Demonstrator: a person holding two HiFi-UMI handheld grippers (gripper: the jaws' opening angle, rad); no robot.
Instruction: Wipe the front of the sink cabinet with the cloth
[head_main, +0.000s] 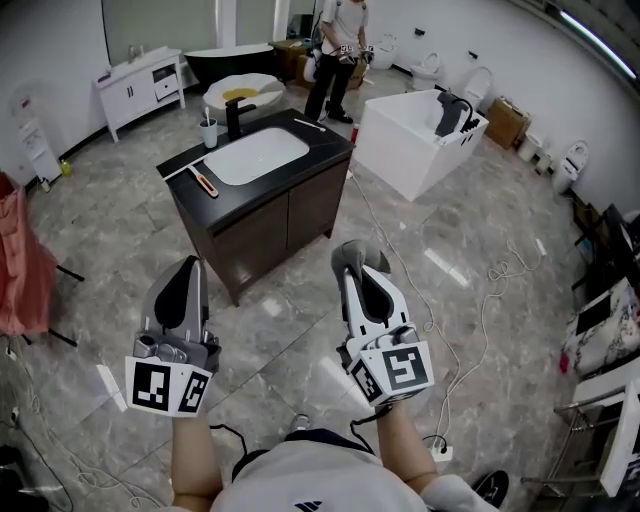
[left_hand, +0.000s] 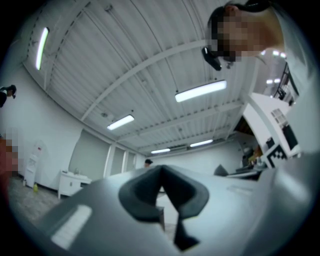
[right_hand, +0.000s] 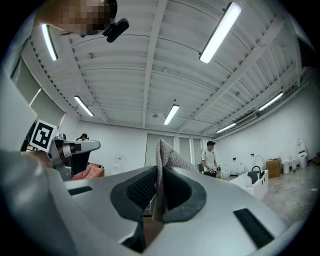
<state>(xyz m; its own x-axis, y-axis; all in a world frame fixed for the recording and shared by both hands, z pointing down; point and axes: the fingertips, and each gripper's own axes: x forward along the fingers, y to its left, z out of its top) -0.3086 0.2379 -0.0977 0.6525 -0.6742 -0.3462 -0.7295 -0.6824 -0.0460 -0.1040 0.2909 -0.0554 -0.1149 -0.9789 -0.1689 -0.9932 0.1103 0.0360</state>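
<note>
- My right claw (right_hand: 159, 192) is clamped on a thin fold of the grey cloth (right_hand: 161, 165). My left claw (left_hand: 161, 187) is closed on nothing. Both are well short of the sink cabinet (head_main: 268, 222).
- With so little cloth pinched, I judge rubbing the cabinet front could drag it free or let bare jaw scrape the wood.
- Grey tile floor (head_main: 290, 330) lies before the cabinet; a white cable (head_main: 490, 275) loops to its right, a trip risk.
- Beyond it are a white bathtub (head_main: 405, 145) and a standing person (head_main: 338, 55).
</note>
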